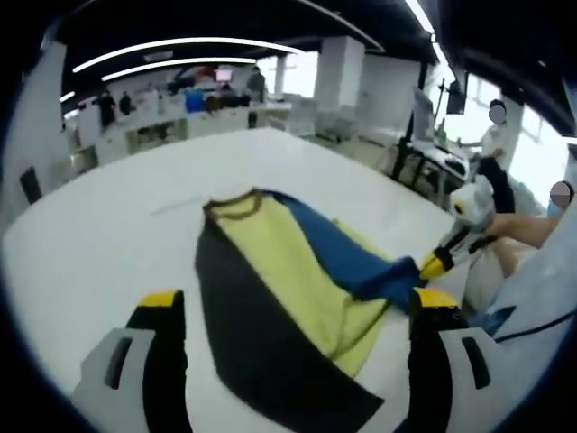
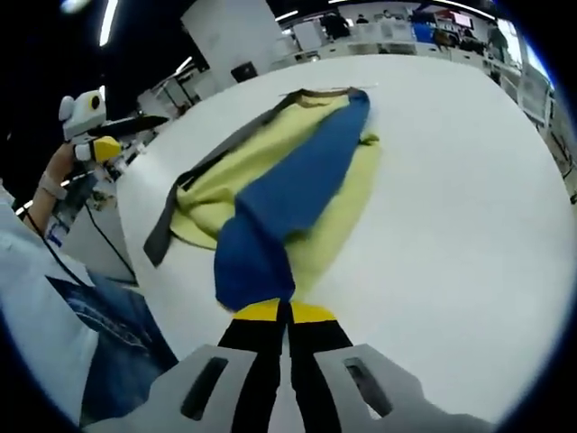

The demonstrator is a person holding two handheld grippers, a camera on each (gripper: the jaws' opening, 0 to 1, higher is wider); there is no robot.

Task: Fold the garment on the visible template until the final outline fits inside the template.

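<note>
Here, a garment (image 2: 279, 194) in yellow, blue and dark grey, spread flat on a white table (image 2: 451, 180), collar at the far end from both cameras, hem toward the near edge. Long axis from collar to hem, running away from the right gripper (image 2: 276, 312) almost straight ahead in the right gripper view, and slanting from upper left to lower right in the left gripper view (image 1: 288, 289). Blue sleeve (image 2: 288, 194) laid lengthwise over the yellow body, its cuff end drawn toward the near edge and pinched between the closed jaws of the right gripper, yellow tips together on the cloth. Same sleeve in the left gripper view (image 1: 347, 257), ending at the right gripper (image 1: 435, 266), seen there arriving from the right with a person's hand behind it. Left gripper (image 1: 293, 302) with jaws spread wide and nothing between them, poised above the hem side of the dark grey panel (image 1: 261, 334), not touching it as far as can be judged. No template outline to be made out on the table in either view.

Probably a lengthwise fold in progress: right gripper nearer the sleeve and already holding it, left gripper nearer the grey side and the hem. Coming move likely across the long axis, sleeve carried or laid inward over the body. Beyond the table, desks and people in an open office.
</note>
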